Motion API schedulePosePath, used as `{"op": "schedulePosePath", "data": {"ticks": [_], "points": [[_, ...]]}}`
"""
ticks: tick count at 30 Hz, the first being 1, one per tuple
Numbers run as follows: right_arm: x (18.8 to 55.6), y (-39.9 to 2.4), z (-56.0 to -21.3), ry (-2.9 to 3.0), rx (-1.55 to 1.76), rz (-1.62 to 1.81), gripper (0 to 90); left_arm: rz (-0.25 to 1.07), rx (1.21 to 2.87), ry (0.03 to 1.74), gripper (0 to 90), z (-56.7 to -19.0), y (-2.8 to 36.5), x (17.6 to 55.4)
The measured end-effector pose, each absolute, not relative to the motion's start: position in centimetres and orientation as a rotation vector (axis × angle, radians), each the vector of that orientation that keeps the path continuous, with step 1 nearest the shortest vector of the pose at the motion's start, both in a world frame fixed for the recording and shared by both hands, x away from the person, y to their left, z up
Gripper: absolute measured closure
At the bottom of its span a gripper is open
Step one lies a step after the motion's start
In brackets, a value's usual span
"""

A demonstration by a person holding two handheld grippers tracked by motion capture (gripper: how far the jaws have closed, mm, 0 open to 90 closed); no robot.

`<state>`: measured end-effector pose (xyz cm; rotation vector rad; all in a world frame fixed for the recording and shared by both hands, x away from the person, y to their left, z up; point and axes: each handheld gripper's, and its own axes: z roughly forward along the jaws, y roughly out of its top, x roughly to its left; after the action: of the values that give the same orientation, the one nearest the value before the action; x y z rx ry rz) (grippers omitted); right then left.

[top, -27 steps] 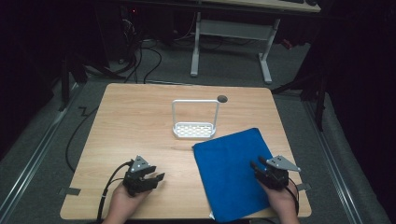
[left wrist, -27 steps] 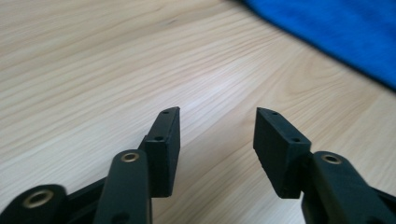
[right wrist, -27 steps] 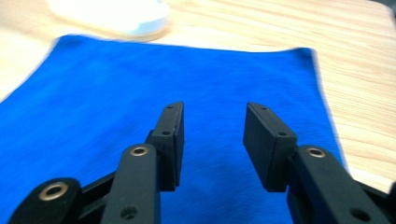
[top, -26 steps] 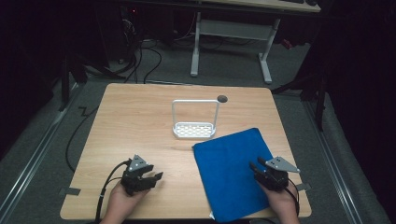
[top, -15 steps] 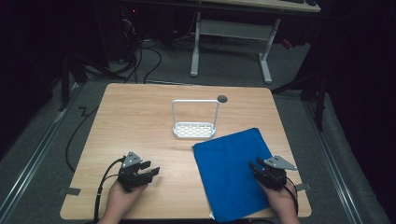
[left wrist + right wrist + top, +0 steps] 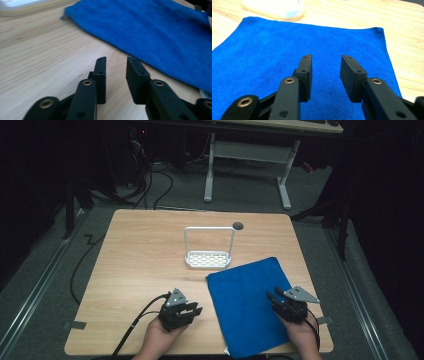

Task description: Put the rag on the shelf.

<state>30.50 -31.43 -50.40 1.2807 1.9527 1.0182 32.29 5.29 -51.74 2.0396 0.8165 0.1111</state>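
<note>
A blue towel point(image 6: 245, 295) lies flat on the right half of the wooden table point(image 6: 140, 260), its near edge hanging over the front. My left gripper point(image 6: 196, 309) is low over bare wood just left of the towel's left edge point(image 6: 155, 32). Its jaws point toward that edge and stand open with nothing between them point(image 6: 116, 61). My right gripper point(image 6: 272, 296) is over the towel's near right part point(image 6: 262, 50), open and holding nothing point(image 6: 325, 58). A hand holds each gripper from the table's front edge.
A white wire-handled rack point(image 6: 209, 251) stands at the table's middle, just beyond the towel's far corner. A small round hole point(image 6: 238, 225) sits behind it. The left gripper's cable point(image 6: 132, 325) trails off the front edge. A desk frame point(image 6: 245, 150) stands on the floor beyond.
My left gripper has moved to the right, closer to the towel's left edge. The right gripper and the towel have kept their places.
</note>
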Motion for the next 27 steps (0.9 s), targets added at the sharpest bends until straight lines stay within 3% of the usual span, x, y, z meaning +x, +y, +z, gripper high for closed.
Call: {"op": "schedulePosePath", "data": {"ticks": [2,3,7,13,20,27], "points": [[30.5,-31.5,-50.4,1.95,1.288,1.022,63.8,0.099,2.048,0.807,75.4,-51.8,4.5,32.3],[30.5,-31.5,-50.4,1.952,1.297,1.034,65.6,0.086,2.051,0.798,81.1,-51.9,3.8,32.3],[30.4,-31.3,-50.4,1.974,1.279,1.024,70.5,0.047,2.095,0.742,89.4,-52.3,0.2,32.0],[30.2,-31.3,-50.1,1.975,1.263,1.031,75.0,0.057,2.186,0.665,90.0,-53.0,-2.4,31.2],[30.2,-31.5,-50.2,1.985,1.257,1.037,76.0,0.086,2.199,0.666,90.0,-53.0,-1.1,31.2],[30.2,-31.1,-50.0,2.004,1.228,1.04,77.2,0.077,2.18,0.74,90.0,-53.0,3.9,31.4]]}}
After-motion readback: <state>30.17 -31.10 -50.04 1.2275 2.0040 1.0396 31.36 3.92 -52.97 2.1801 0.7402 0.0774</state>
